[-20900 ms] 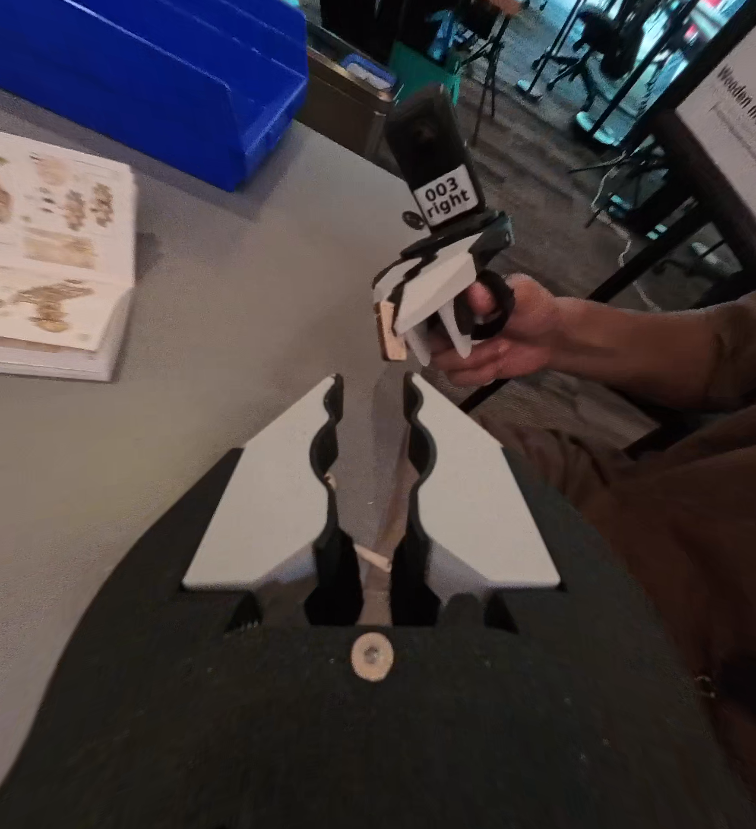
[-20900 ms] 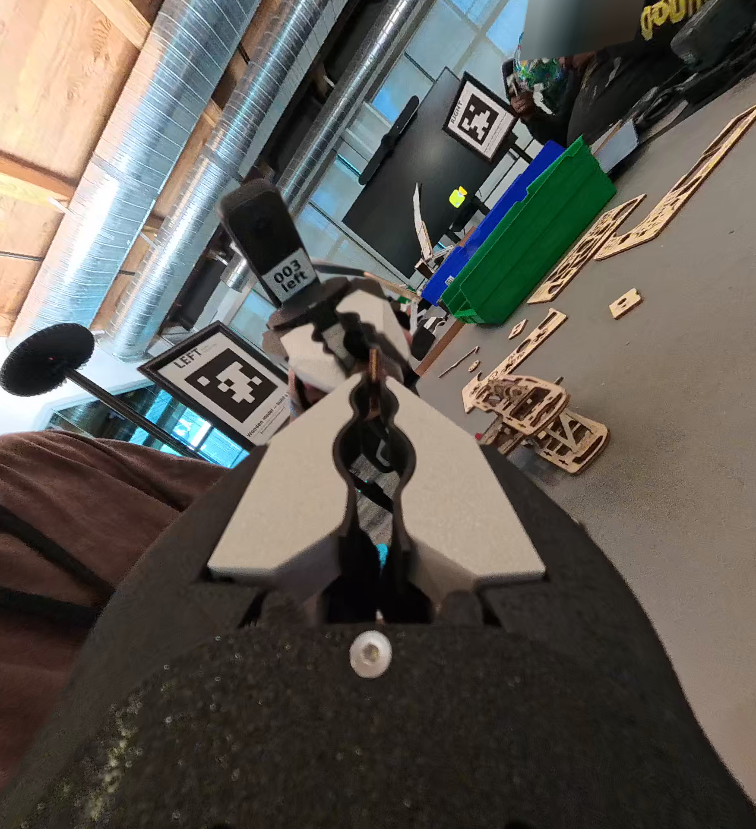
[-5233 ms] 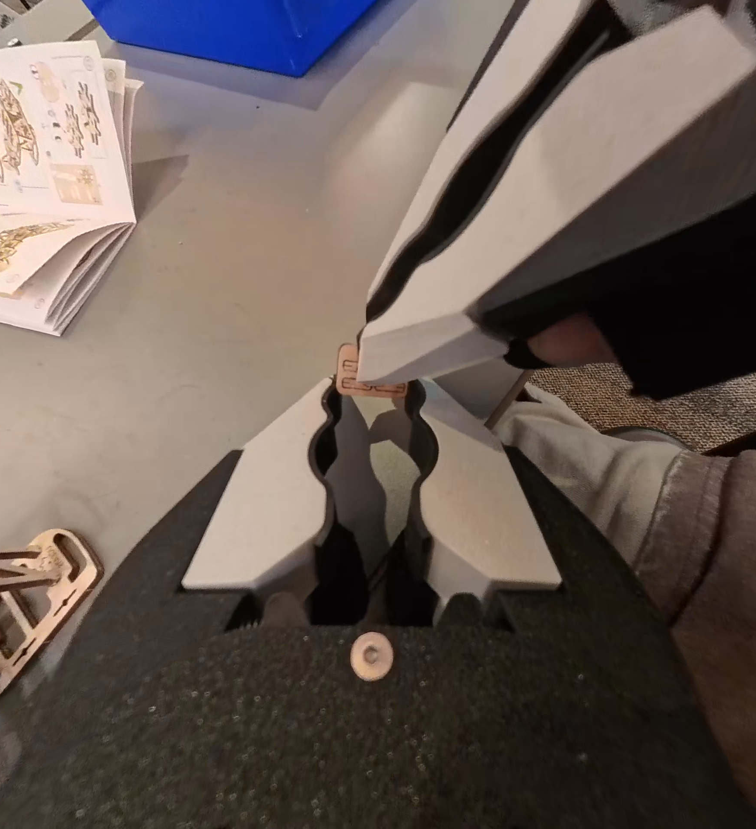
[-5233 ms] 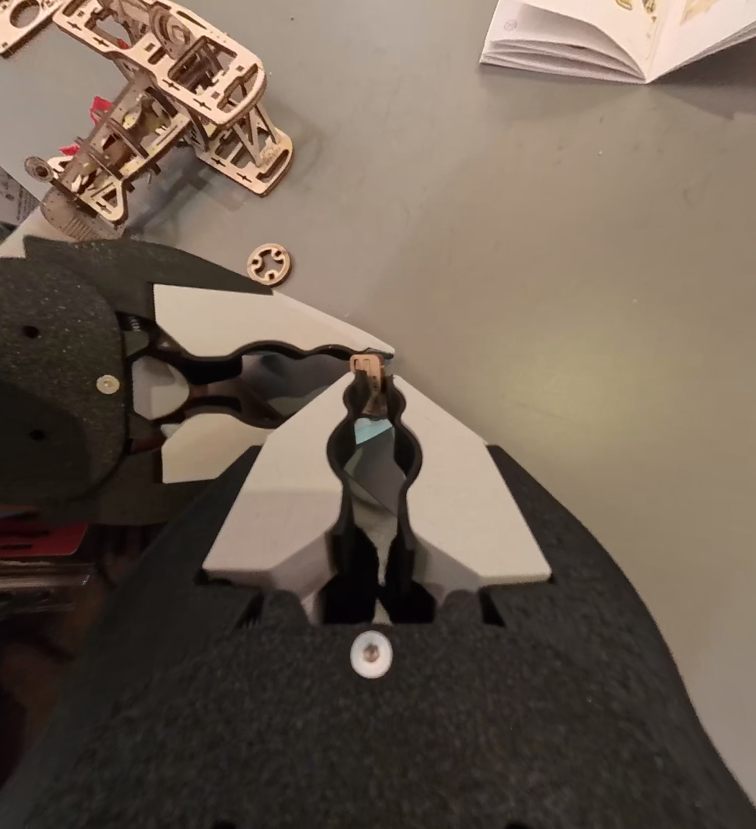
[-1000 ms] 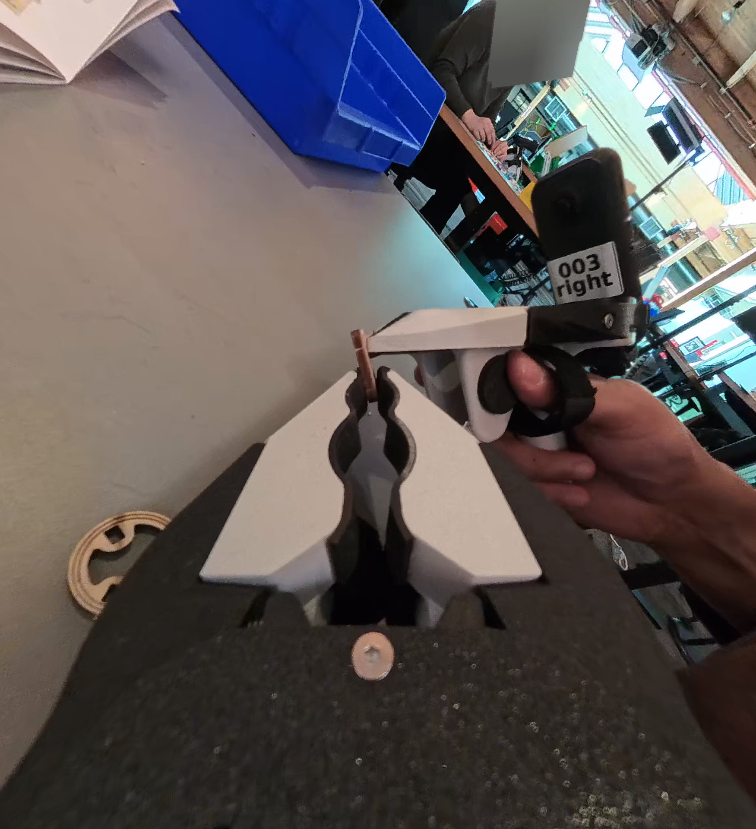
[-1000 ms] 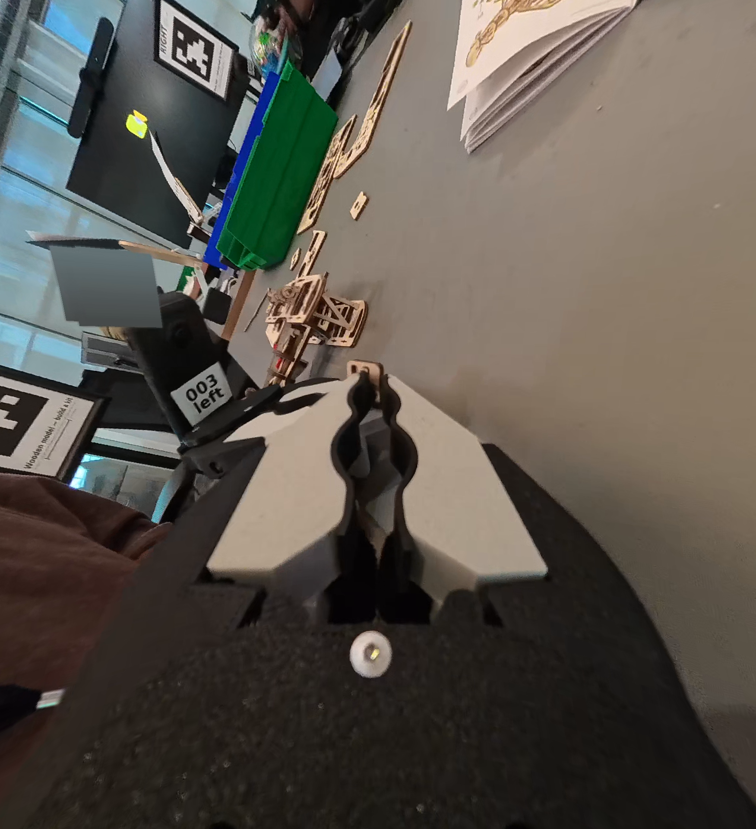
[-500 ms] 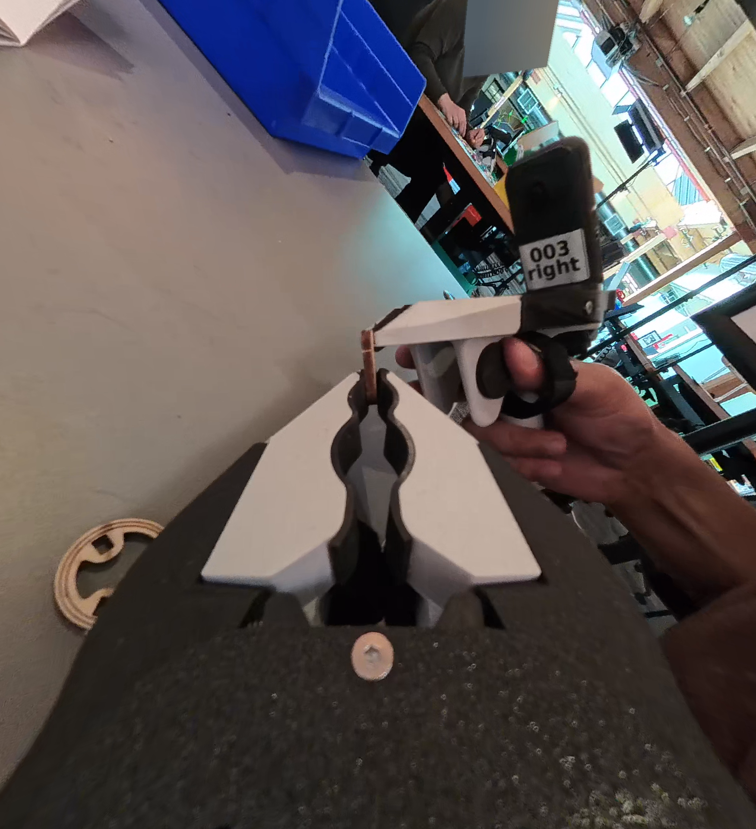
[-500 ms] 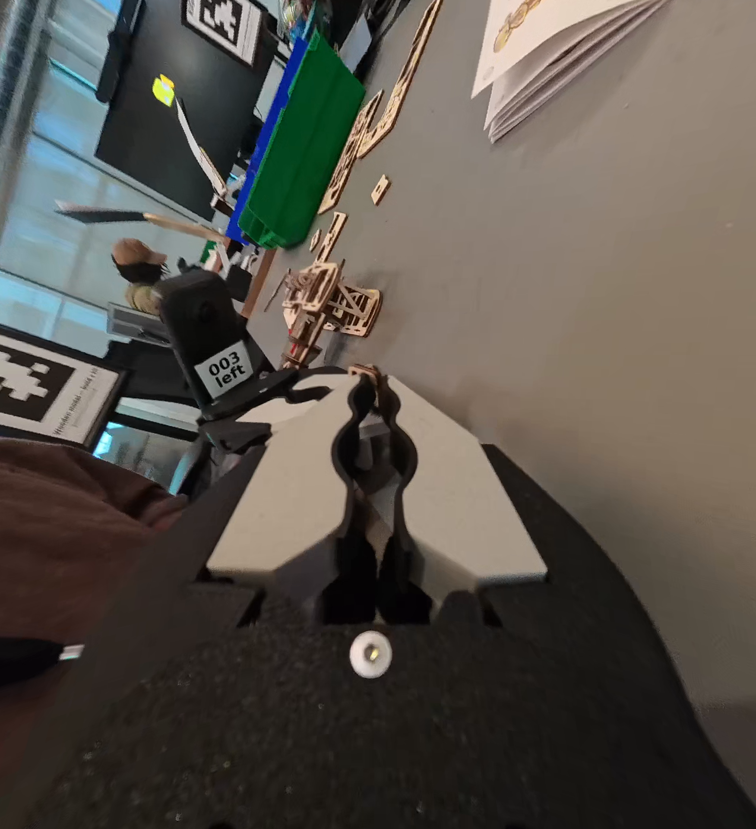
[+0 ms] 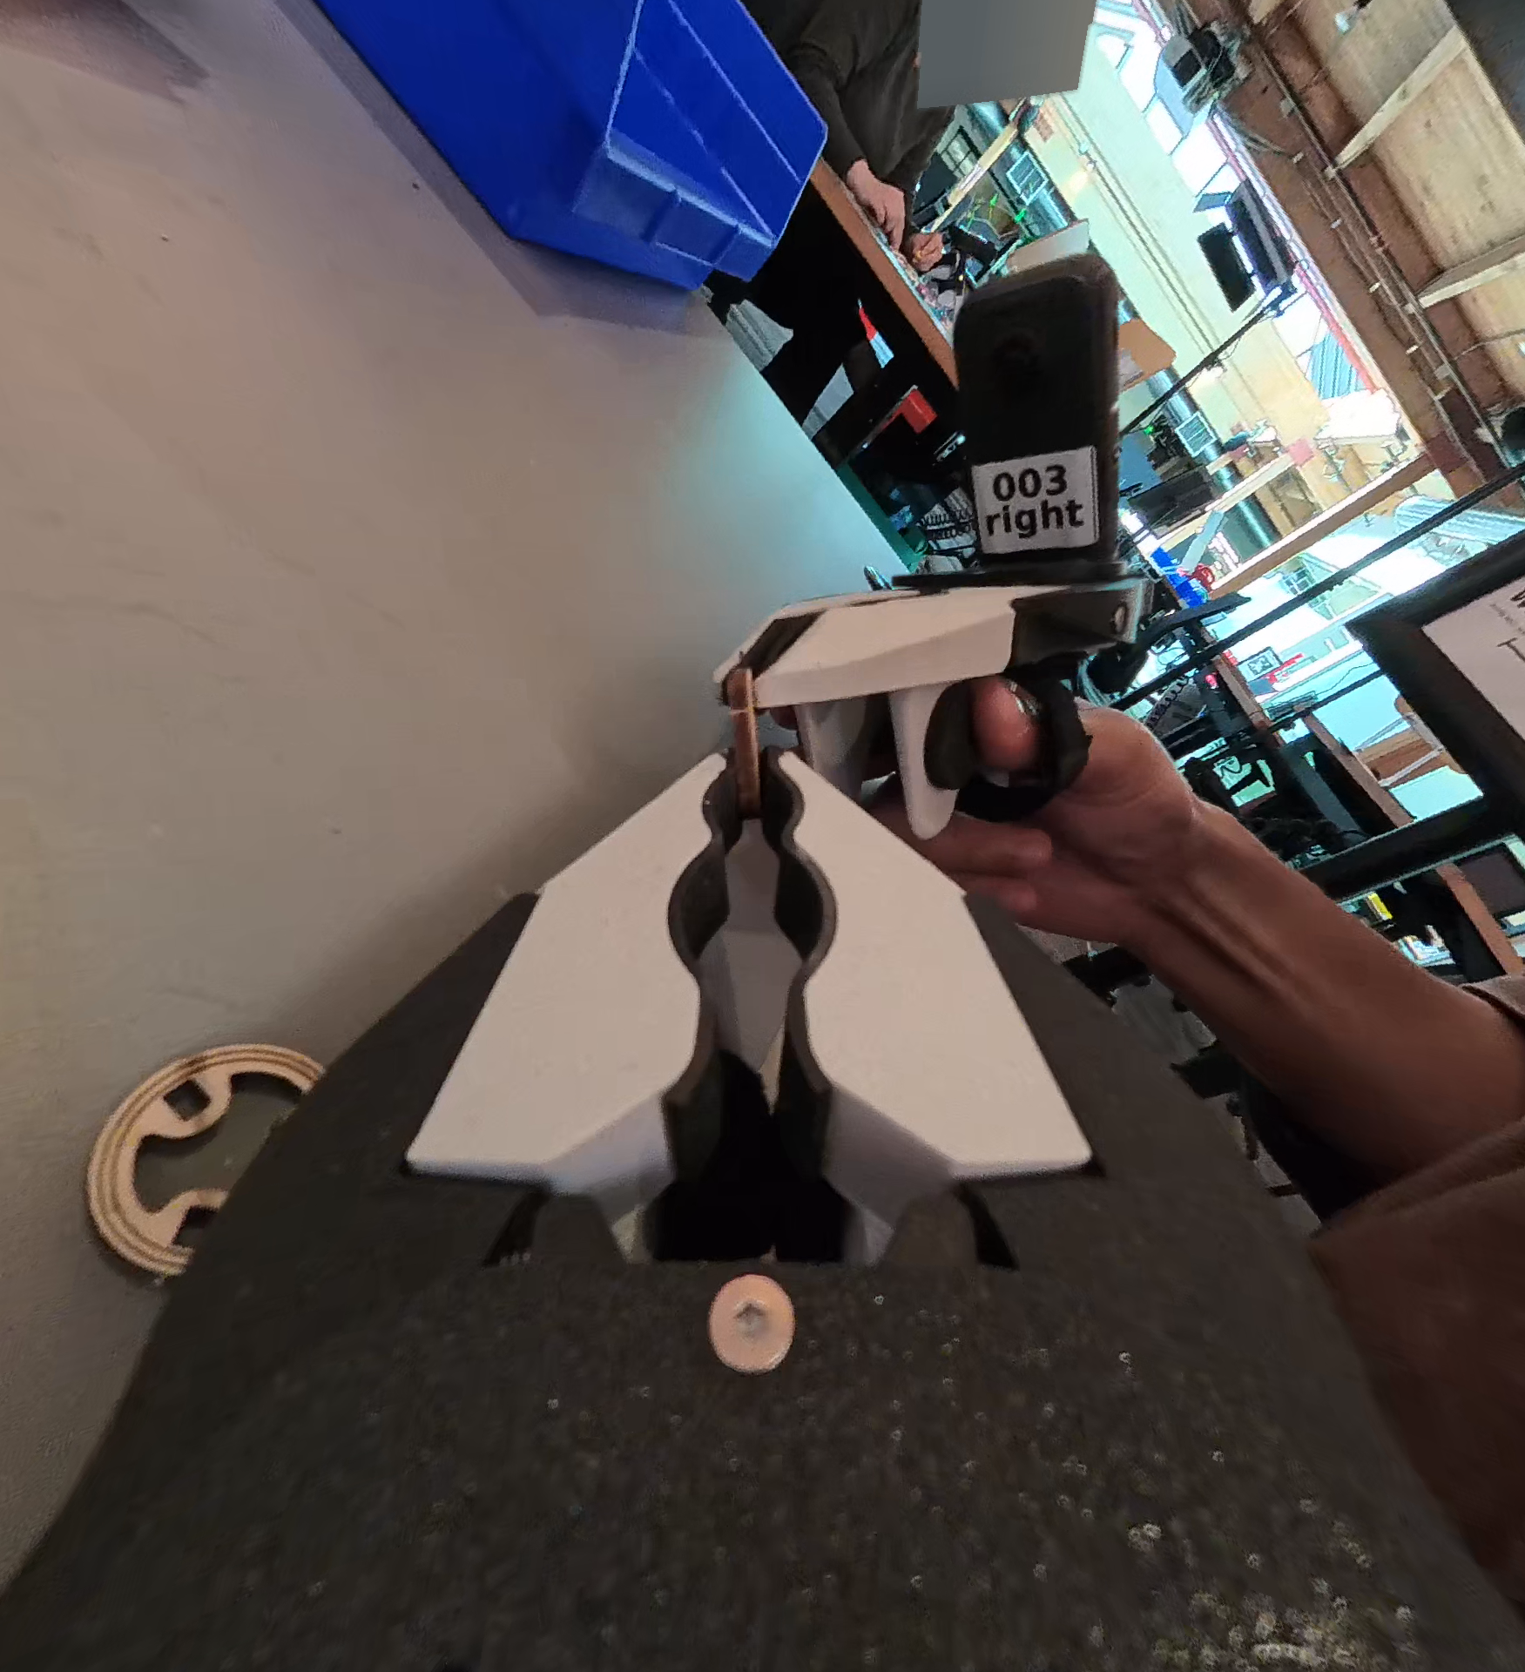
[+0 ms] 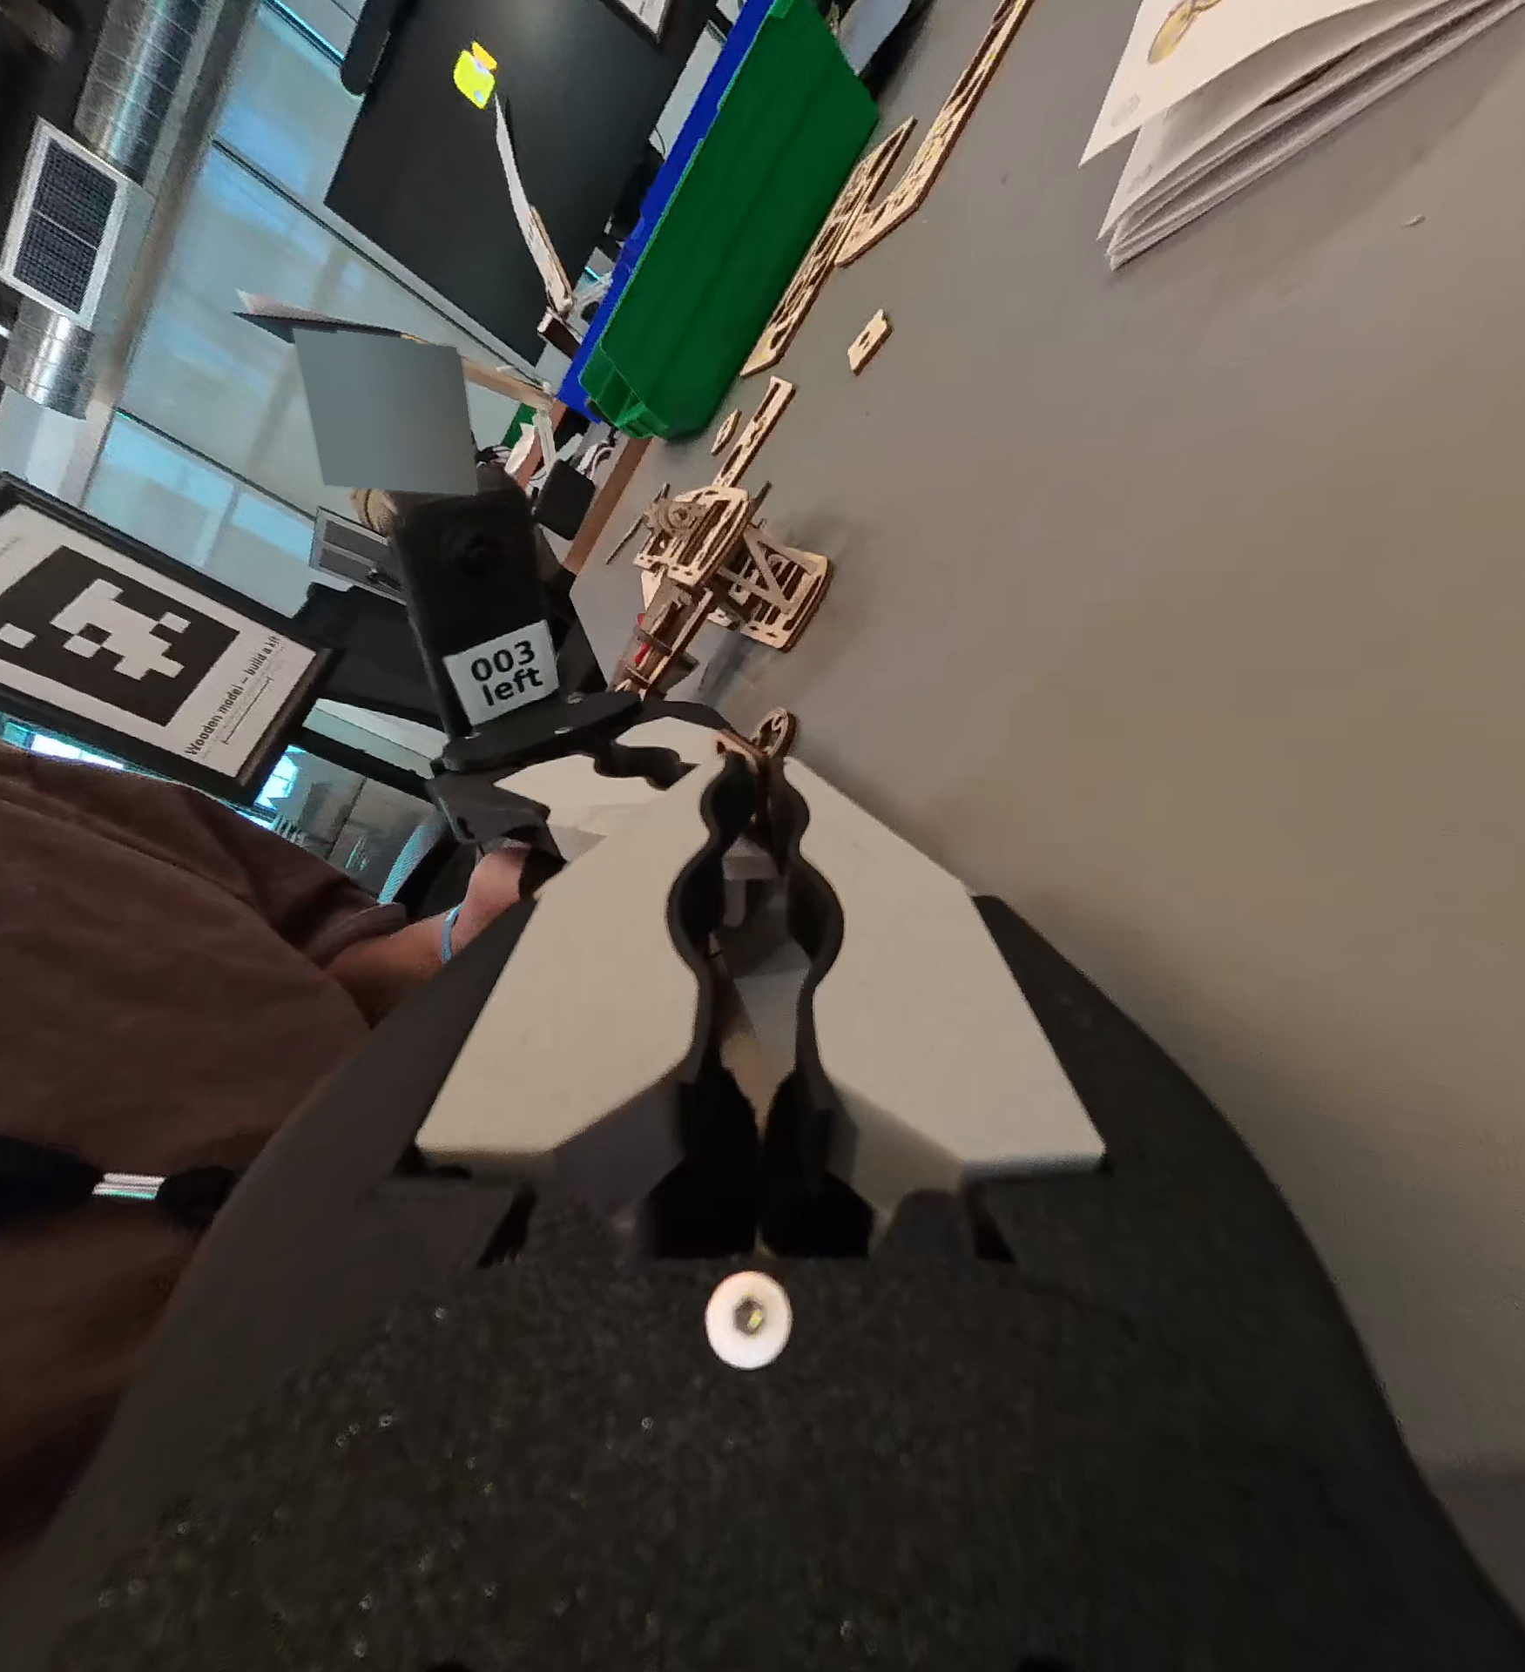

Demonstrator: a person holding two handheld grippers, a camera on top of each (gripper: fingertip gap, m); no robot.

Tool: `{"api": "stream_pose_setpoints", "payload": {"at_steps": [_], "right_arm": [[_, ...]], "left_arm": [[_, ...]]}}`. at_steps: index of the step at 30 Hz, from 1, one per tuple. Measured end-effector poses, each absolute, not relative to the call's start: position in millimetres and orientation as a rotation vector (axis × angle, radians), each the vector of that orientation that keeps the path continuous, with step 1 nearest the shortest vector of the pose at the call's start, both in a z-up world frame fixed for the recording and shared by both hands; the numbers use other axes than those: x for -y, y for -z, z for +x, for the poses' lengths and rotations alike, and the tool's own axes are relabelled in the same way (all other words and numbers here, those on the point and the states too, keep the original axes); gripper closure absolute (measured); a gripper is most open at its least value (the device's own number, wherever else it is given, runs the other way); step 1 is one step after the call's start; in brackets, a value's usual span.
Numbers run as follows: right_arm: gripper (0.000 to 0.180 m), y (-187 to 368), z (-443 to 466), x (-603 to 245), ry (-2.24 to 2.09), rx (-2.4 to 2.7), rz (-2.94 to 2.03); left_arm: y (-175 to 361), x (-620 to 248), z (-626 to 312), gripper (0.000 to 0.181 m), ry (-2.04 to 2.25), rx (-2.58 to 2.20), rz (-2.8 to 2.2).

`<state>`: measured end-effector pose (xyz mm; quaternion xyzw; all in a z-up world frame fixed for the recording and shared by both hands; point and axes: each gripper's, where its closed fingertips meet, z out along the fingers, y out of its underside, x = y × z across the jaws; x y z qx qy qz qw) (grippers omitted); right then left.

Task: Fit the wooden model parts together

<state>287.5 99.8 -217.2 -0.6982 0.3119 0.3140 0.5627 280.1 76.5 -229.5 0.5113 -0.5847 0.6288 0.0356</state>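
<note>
A small flat wooden part (image 9: 745, 751) shows edge-on, pinched between the two grippers above the grey table (image 9: 243, 633). My left gripper (image 9: 749, 785) is shut on its lower end. My right gripper (image 9: 738, 680) comes in from the right, held by a hand, and is shut on its upper end. In the right wrist view, the right gripper (image 10: 745, 769) is shut on the part (image 10: 738, 753), with the left gripper (image 10: 650, 758) meeting it from the left. I cannot tell whether this is one part or two joined. A wooden ring (image 9: 188, 1149) lies on the table, also visible in the right wrist view (image 10: 776, 726).
A partly built wooden plane model (image 10: 727, 570) stands on the table past the grippers. Farther off are a green bin (image 10: 731, 226), cut-out wooden sheets (image 10: 885, 181), a small loose piece (image 10: 867, 342) and an open booklet (image 10: 1283, 109). A blue bin (image 9: 605, 118) sits at the table's far edge. Only a small space, under 4 cm, lies between the two pairs of fingers.
Both grippers have tilted and shifted together a little, keeping the wooden part pinched between them. The right gripper now sits slightly higher and farther right in the left wrist view.
</note>
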Motion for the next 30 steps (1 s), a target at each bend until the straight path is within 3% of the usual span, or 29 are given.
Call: {"api": "stream_pose_setpoints", "payload": {"at_steps": [16, 30], "right_arm": [[0.176, 220.7, 293.3, -103.4, -0.498, -0.757, -1.755], [0.176, 221.8, 285.3, -101.3, -0.712, -0.778, -1.712]], "left_arm": [[233.1, -80.0, 285.6, 0.179, -1.900, 1.756, 1.641], [232.6, -77.3, 281.6, 0.179, -1.910, 1.807, 1.601]]}}
